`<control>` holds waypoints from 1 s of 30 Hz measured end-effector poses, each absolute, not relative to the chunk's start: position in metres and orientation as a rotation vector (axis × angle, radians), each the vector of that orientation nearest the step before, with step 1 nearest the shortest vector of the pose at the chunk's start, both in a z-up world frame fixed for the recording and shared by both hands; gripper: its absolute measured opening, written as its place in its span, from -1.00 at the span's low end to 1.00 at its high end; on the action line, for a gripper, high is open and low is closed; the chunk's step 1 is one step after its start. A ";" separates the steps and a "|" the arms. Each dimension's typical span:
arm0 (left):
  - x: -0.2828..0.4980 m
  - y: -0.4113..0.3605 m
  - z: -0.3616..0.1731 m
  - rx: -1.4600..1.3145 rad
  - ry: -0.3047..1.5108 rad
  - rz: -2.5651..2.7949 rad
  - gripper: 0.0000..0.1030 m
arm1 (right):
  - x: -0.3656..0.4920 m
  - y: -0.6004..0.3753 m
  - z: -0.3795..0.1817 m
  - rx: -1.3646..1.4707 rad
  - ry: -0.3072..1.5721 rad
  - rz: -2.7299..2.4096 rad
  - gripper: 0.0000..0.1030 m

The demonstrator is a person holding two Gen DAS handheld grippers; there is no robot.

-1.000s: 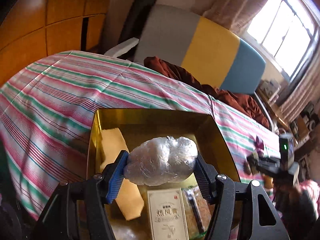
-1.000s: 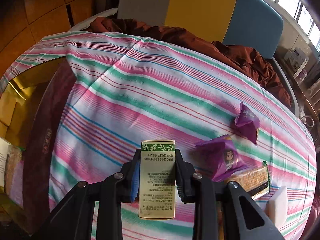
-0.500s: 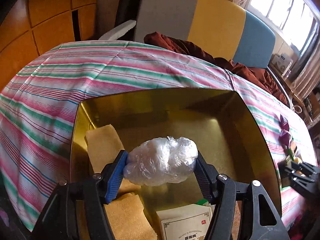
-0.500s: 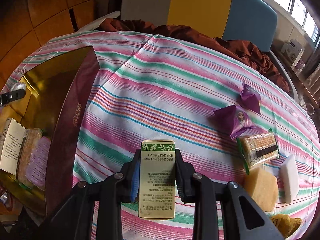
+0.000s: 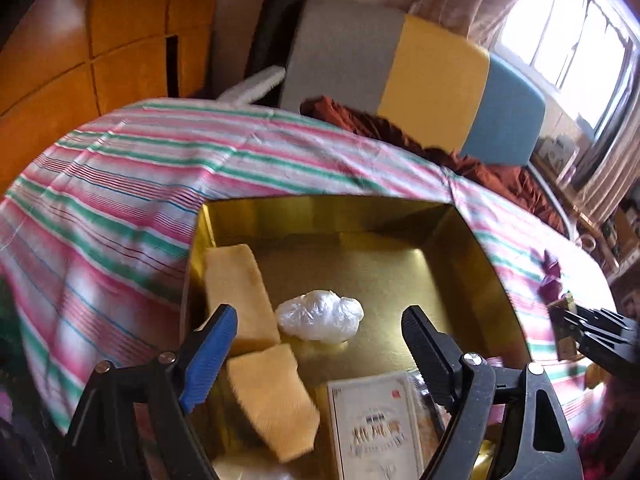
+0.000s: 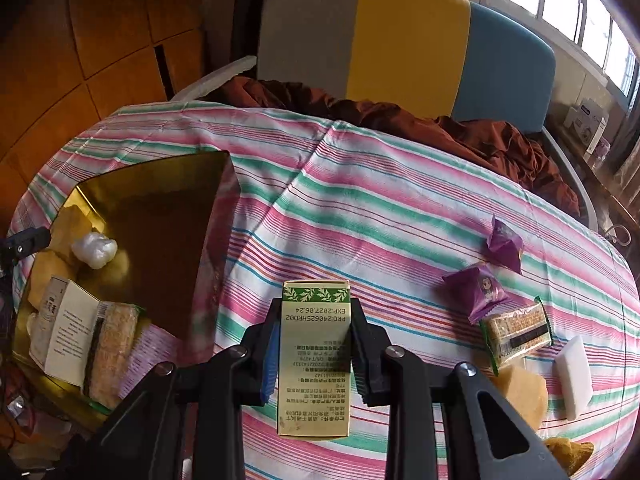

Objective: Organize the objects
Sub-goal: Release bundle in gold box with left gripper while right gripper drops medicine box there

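Now the wrapped ball (image 5: 320,316) lies beyond the just-opened left hand-held gripper (image 5: 320,332).

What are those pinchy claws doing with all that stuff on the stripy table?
A person is tidying things into a gold box. The left gripper has just opened, and the plastic-wrapped bundle now lies in the box beside yellow sponges. The right gripper is clamped on a green carton. Purple snack packets sit on the striped cloth.
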State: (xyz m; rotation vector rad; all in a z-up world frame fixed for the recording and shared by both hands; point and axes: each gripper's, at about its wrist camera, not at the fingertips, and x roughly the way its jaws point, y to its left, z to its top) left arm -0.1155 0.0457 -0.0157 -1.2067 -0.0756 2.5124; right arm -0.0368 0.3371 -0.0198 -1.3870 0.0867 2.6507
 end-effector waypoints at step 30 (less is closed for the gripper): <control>-0.038 -0.003 0.000 -1.096 -0.106 2.639 0.89 | -0.153 0.197 -0.069 -1.670 0.107 2.779 -0.41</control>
